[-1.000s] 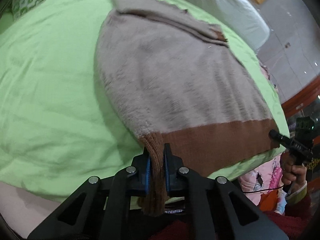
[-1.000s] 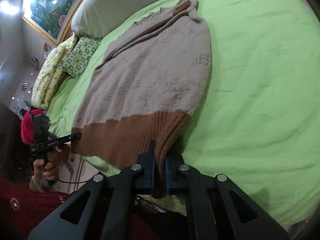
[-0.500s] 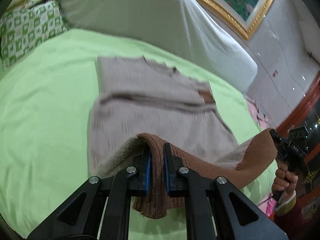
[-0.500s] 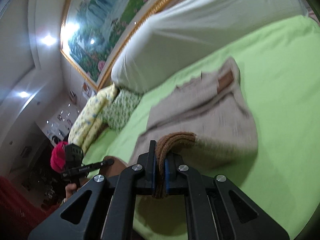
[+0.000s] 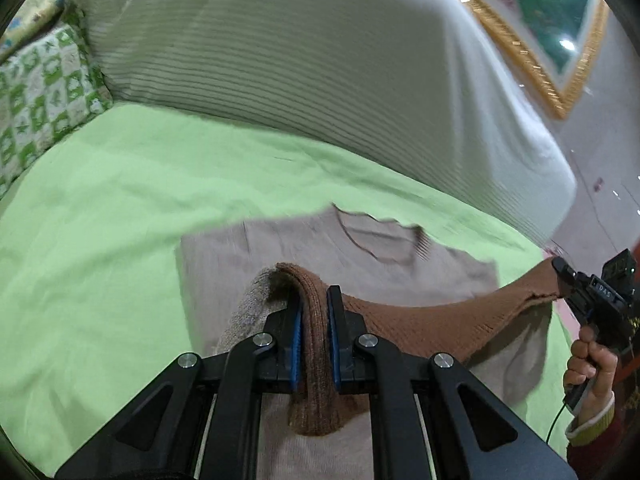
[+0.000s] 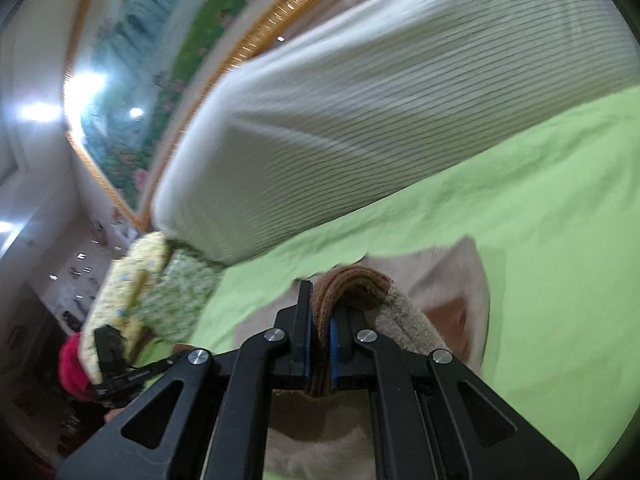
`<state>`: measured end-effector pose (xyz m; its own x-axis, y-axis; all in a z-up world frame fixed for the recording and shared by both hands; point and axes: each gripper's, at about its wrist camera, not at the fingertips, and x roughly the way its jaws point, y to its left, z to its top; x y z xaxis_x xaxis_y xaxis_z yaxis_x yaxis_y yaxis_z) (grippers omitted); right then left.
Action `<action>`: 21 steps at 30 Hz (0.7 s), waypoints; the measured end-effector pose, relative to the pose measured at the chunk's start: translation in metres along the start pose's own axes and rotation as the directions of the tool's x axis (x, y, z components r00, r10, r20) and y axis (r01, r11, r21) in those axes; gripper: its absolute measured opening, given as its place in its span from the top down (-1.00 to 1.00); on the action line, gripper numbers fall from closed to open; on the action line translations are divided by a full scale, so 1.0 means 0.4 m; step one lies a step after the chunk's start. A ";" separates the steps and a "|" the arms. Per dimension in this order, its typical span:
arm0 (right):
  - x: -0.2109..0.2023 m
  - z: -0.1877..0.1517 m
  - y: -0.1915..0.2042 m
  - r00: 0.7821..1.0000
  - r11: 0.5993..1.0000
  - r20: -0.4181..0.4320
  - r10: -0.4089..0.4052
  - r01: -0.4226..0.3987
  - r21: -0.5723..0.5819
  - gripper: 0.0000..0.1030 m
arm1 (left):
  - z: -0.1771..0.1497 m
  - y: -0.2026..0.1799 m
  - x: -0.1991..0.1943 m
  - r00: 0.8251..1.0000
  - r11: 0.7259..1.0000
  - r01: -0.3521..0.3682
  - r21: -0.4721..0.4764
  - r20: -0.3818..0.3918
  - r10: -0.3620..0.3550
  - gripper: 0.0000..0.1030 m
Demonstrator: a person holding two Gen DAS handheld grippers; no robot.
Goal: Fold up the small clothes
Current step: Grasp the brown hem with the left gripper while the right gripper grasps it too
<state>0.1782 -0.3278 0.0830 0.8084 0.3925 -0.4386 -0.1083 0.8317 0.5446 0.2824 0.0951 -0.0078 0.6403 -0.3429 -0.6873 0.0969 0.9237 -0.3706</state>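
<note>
A beige knit sweater (image 5: 288, 248) with a brown ribbed hem (image 5: 420, 320) lies on a green bed sheet (image 5: 100, 240). My left gripper (image 5: 314, 300) is shut on one corner of the hem, held above the sweater's body. The hem band stretches right to my right gripper (image 5: 560, 276), held in a hand (image 5: 592, 364). In the right wrist view my right gripper (image 6: 320, 312) is shut on the other hem corner (image 6: 352, 280), lifted over the beige body (image 6: 452, 276). The neckline (image 5: 376, 240) lies just beyond the raised hem.
A large white striped cushion (image 5: 300, 52) runs along the far side of the bed. A green patterned pillow (image 5: 44, 92) and a yellow one (image 6: 124, 292) lie at the left. A gold-framed painting (image 6: 168, 48) hangs on the wall behind.
Both grippers have carried the brown hem up and forward over the sweater, from the near bed edge toward the neckline. The lower half now folds over the upper half.
</note>
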 end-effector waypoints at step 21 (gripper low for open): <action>0.118 -0.003 -0.076 0.977 0.961 -0.045 -0.209 0.197 -0.192 -0.22 | -0.034 0.049 0.056 0.969 0.951 -0.237 0.201 -0.022 0.246 -0.54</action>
<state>0.2190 -0.3342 0.0448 0.7863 0.2274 -0.5745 -0.0561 0.9522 0.3002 0.2883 0.1031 -0.0388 0.6278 -0.1088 -0.7707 0.0933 0.9936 -0.0643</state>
